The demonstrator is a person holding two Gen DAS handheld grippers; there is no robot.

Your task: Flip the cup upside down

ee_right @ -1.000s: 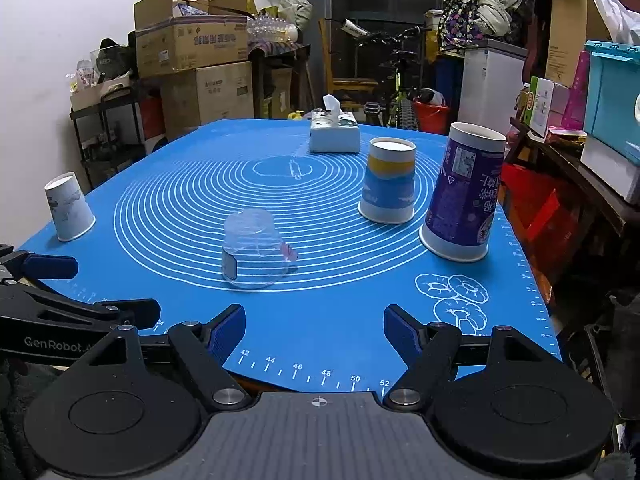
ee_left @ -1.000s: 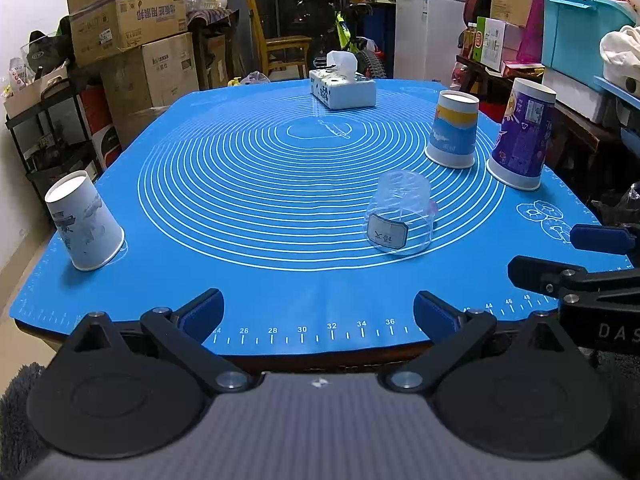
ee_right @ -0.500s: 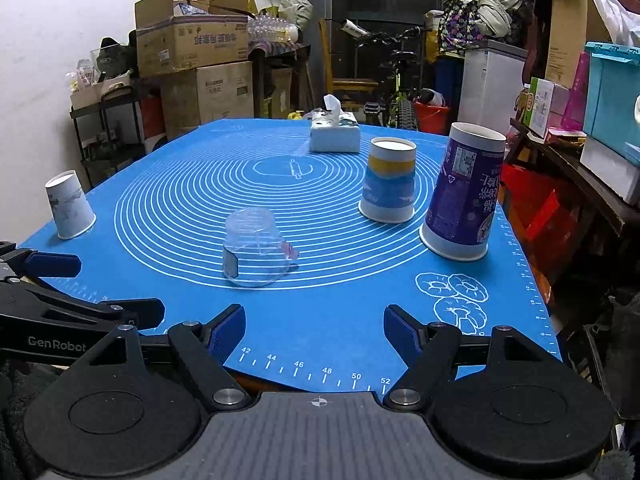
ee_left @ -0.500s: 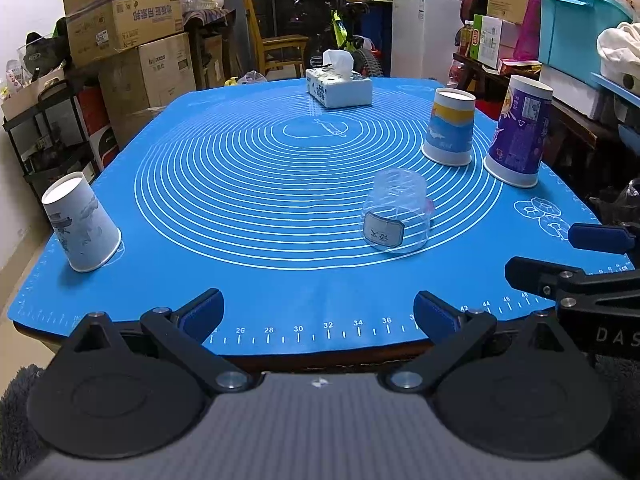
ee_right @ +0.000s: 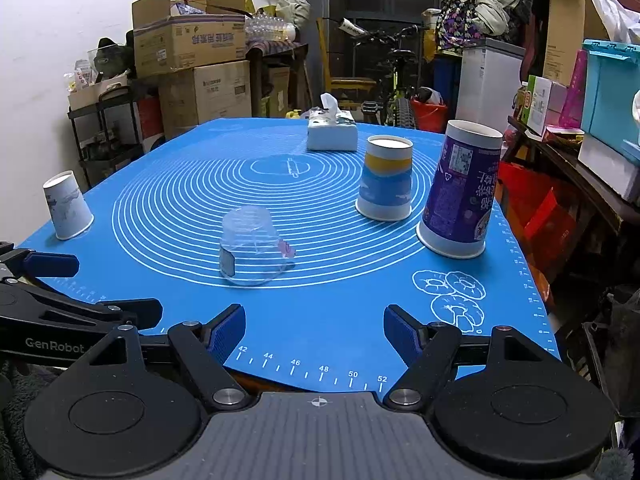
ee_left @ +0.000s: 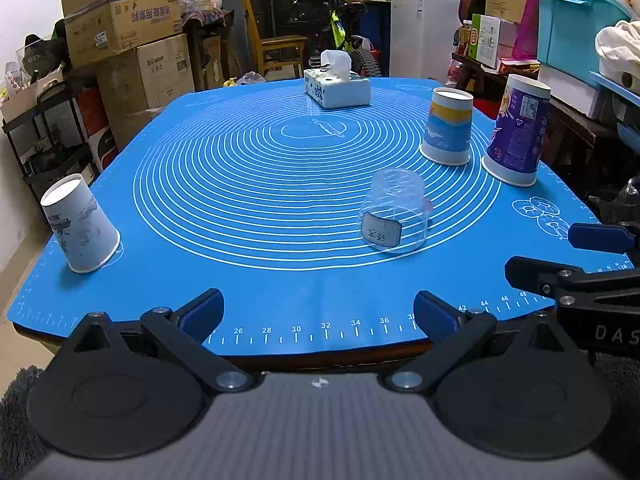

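A table covered by a large blue silicone baking mat [ee_left: 248, 280] printed with white concentric rings fills both views. On it, largest first: a tall purple paper cup [ee_right: 460, 196] near the right edge, a blue-and-yellow paper cup [ee_right: 386, 178] just beside it, a white tissue box [ee_left: 338, 88] at the far end, and a small white paper cup [ee_left: 80, 226] well apart on the left. All three paper cups stand mouth-down.

The task's thing, a small clear plastic cup with a white label [ee_left: 394, 212], sits nearest the front, slightly right of centre, also mouth-down on the mat. It looks light, thin-walled and slippery, likely to squash or skid under a hard squeeze; a gentle hold across the mid-wall seems best.

The left gripper [ee_left: 318, 314] and right gripper [ee_right: 314, 328] hover at the near table edge, each with fingers spread apart and empty. Nothing stands between them and the clear cup, which already appears inverted.
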